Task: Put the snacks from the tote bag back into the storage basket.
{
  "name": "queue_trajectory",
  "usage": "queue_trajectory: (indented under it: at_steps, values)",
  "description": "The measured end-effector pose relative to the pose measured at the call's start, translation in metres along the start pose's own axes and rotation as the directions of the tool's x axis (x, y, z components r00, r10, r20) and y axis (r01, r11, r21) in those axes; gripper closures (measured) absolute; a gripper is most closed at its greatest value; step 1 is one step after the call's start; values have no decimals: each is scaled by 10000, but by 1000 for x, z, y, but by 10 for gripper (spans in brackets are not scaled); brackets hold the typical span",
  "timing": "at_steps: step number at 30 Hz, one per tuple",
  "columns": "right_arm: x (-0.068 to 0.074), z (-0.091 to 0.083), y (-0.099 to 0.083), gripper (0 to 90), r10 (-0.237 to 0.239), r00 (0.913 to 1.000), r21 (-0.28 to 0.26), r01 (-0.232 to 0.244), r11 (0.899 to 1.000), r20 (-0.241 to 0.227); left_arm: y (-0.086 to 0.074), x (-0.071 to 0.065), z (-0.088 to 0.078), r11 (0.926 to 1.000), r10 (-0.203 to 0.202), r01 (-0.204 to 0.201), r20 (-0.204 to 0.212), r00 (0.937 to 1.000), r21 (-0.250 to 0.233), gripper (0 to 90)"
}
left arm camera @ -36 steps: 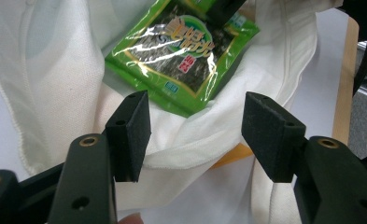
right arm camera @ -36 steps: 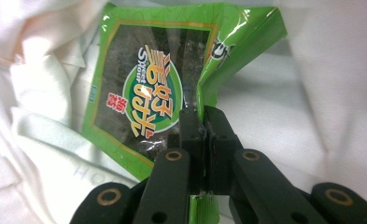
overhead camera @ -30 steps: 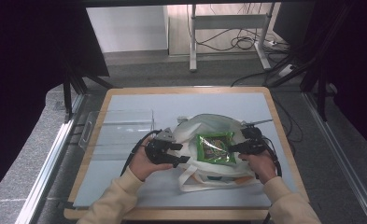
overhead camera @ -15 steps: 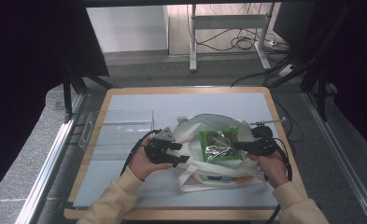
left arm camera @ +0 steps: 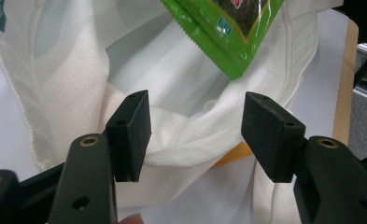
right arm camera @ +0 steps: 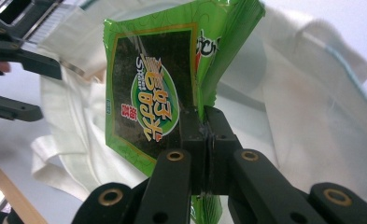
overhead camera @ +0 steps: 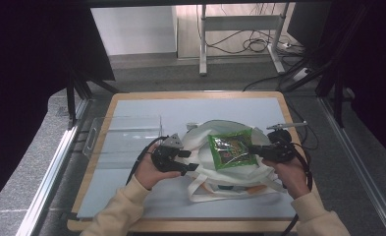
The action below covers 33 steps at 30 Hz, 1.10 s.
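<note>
A white cloth tote bag [overhead camera: 203, 133] lies on the table with its mouth open. My right gripper [overhead camera: 252, 149] is shut on the edge of a green snack packet [overhead camera: 230, 149] and holds it just above the bag's mouth. In the right gripper view the jaws of that gripper [right arm camera: 203, 116] pinch the packet [right arm camera: 144, 93] over the bag [right arm camera: 312, 116]. My left gripper [overhead camera: 190, 160] sits at the bag's left rim. In its own view the left gripper [left arm camera: 196, 135] stands open, a fold of the bag [left arm camera: 69, 93] lying loose between the pads, with the packet [left arm camera: 228, 32] above.
The bag rests on a pale mat [overhead camera: 146, 105] over a wooden-edged table. A clear plastic tray [overhead camera: 126, 135] stands at the left of the mat. The bag's handles [overhead camera: 205, 189] trail toward the near edge. Dark frames and cables surround the table.
My right gripper has lifted the green packet a little, and it sits higher over the bag's mouth. The left gripper and the bag have kept still.
</note>
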State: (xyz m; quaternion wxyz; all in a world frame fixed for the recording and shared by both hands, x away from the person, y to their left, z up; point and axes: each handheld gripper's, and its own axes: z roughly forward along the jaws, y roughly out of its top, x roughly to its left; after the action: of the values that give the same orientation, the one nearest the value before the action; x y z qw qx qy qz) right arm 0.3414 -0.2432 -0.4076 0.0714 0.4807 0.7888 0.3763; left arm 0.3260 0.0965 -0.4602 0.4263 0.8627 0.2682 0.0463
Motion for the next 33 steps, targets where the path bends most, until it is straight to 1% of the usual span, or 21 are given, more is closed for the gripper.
queue_trajectory:
  at_steps: [5,6,7,8,11,12,15,17,18,19,24,29,33]
  values:
    - [2,-6,5,874,-249,9997,-255,249,9994,-4,1,0,-2,10000,41,-41,-10,10000,6,422]
    - [2,-7,6,874,-315,9995,-316,314,9990,-27,1,0,-3,9998,158,-158,-14,9999,96,421]
    - [2,-8,6,874,-352,9994,-369,351,9987,-35,1,-1,-3,10000,55,-55,-12,10000,-38,420]
    - [3,-9,7,874,-378,9993,-382,375,9986,-62,2,-1,-3,10000,55,-55,-12,10000,-52,419]
    - [3,-11,8,874,-486,9987,-554,476,9973,-167,3,-1,-7,9998,202,-202,-21,9998,-11,417]
    - [3,-12,9,874,-528,9984,-590,515,9969,-194,3,-2,-7,9999,84,-84,-8,10000,-129,416]
    - [5,-14,11,874,-681,9974,-667,662,9956,-254,4,-2,-9,9999,77,-77,-9,10000,-154,408]
    - [7,-15,12,874,-852,9959,-698,829,9941,-299,5,-1,-12,9998,103,-103,39,9999,-170,397]
    - [8,-15,13,874,-927,9952,-705,902,9934,-328,5,0,-14,9997,212,-211,18,9998,-100,389]
    - [9,-15,14,874,-995,9944,-707,968,9928,-346,6,0,-16,9995,248,-248,-6,9997,-179,382]
    - [14,-15,19,873,-1360,9899,-777,1326,9881,-393,7,2,-25,9980,188,-200,-202,9996,-599,339]
    - [18,-14,25,873,-1711,9840,-873,1663,9822,-507,8,7,-31,9972,89,-115,-346,9994,-736,319]
    - [21,-11,28,873,-1897,9798,-902,1837,9788,-631,9,8,-34,9966,15,-44,-346,9994,-829,316]
